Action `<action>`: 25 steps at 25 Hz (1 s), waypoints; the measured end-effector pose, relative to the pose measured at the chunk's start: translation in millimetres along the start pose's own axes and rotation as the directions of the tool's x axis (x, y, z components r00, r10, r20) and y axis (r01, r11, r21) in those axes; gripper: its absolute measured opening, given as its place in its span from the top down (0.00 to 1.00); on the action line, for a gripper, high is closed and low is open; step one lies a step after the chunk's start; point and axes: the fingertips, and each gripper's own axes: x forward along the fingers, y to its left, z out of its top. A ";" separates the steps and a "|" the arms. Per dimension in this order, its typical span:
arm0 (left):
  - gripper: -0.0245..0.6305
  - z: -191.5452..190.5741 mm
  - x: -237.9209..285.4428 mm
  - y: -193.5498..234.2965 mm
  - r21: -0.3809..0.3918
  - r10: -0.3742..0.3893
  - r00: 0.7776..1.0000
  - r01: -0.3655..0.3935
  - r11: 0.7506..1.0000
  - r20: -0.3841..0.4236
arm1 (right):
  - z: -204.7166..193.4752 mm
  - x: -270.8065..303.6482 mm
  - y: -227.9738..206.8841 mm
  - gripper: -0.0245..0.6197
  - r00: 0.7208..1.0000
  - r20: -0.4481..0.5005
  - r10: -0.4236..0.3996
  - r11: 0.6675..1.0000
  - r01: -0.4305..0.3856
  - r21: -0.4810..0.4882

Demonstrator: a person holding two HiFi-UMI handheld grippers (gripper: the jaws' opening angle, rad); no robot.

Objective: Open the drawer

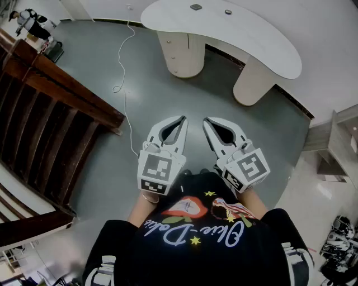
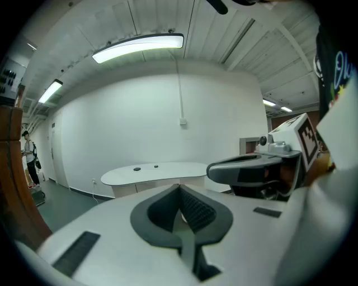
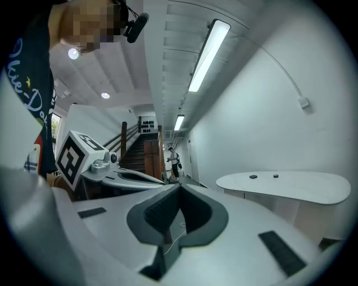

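Jaws on both tools are pressed together with nothing between them. The left gripper [image 1: 180, 120] and the right gripper [image 1: 207, 120] are held side by side, close in front of the person's black shirt [image 1: 263, 251], with their tips pointing toward the far table [image 1: 274, 53]. The two are near each other but not touching (a strip of grey floor [image 1: 193, 129] shows between them).

The table is white and kidney-shaped, well apart from the grippers, and it stands on two rounded pedestals. The left pedestal [image 1: 180, 53] has two small round dots on its front; whether these belong to the drawer cannot be told from any view. Two small dark objects [image 1: 196, 6] lie on the tabletop near its far edge.

A thin white cable [image 1: 122, 67] trails over the floor to the left of the table. A dark wooden staircase [image 1: 50, 123] fills the left side, and another person [image 1: 28, 21] stands in the far left corner.
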 end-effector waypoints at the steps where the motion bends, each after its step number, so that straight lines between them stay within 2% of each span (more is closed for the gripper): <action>1: 0.96 0.1 1.1 0.2 0.001 0.000 1.000 0.000 1.000 -0.001 | 0.0 0.7 -1.0 0.96 1.000 -0.001 0.000 1.000 0.000 -0.002; 5: 0.96 -0.6 3.8 -2.6 0.006 -0.003 1.000 0.003 1.000 -0.002 | -1.8 -0.6 -4.7 0.96 1.000 0.001 -0.004 1.000 0.004 0.006; 9: 0.96 -0.1 3.7 -3.8 0.002 0.001 1.000 -0.002 1.000 0.001 | 1.0 -3.8 -8.4 0.96 0.999 0.041 0.003 0.998 -0.006 0.062; 13: 0.96 1.4 5.5 -3.6 -0.003 0.017 1.000 -0.017 1.000 0.001 | 6.3 -7.1 -15.8 0.96 0.998 0.068 0.007 0.998 -0.011 0.065; 18: 0.96 1.6 9.2 -13.8 0.012 0.026 1.000 -0.026 1.000 -0.011 | 11.6 -22.1 -29.5 0.96 0.993 0.121 0.000 0.997 -0.009 0.082; 25: 0.96 4.7 17.1 -26.8 0.009 0.030 0.999 -0.029 1.000 -0.018 | 7.8 -39.7 -47.1 0.96 0.990 0.141 -0.015 0.992 -0.003 0.123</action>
